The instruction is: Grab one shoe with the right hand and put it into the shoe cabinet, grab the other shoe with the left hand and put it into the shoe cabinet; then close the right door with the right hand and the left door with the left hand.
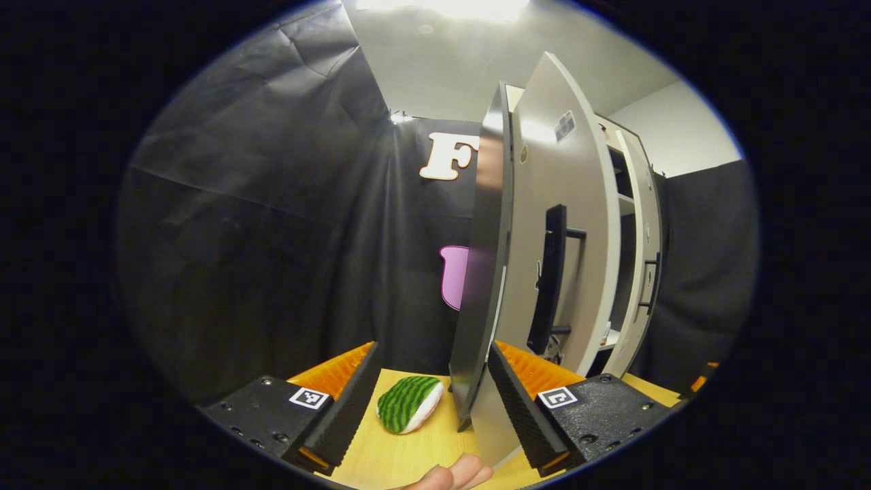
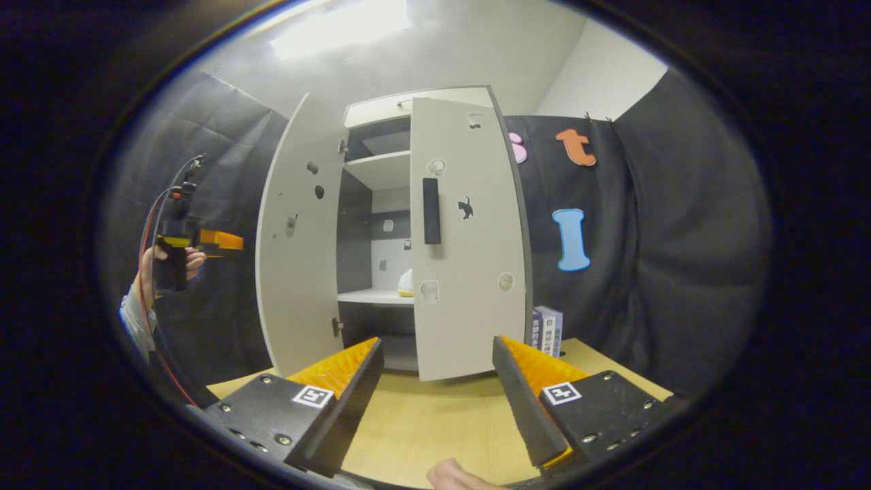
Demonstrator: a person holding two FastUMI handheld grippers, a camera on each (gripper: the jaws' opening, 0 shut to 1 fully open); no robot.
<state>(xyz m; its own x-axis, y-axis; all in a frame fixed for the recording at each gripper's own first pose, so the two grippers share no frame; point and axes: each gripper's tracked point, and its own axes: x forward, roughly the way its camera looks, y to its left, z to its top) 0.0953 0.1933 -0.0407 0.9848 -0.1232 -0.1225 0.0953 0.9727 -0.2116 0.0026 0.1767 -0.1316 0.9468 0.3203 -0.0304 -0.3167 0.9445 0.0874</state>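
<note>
The pale shoe cabinet [image 2: 381, 109] stands on the wooden table. Its left door [image 2: 299, 238] swings wide open, and its right door [image 2: 469, 272] with a black handle [image 2: 431, 211] is partly open. A pale shoe [image 2: 405, 282] rests on the inside shelf. A green-striped, white-edged shoe [image 1: 408, 403] lies on the table left of the left door [image 1: 565, 170]. My left gripper [image 1: 435, 344] is open, and that door's dark edge [image 1: 480, 286] stands between its fingers, close to the right one. My right gripper [image 2: 437, 340] is open and empty, just before the right door's lower edge.
A blue box [image 2: 548, 330] stands on the table to the right of the cabinet. Black cloth walls close in on both sides. A hand holds the left gripper [image 2: 197, 241] off to the left of the open door. The right door [image 1: 643, 272] shows beyond the left one.
</note>
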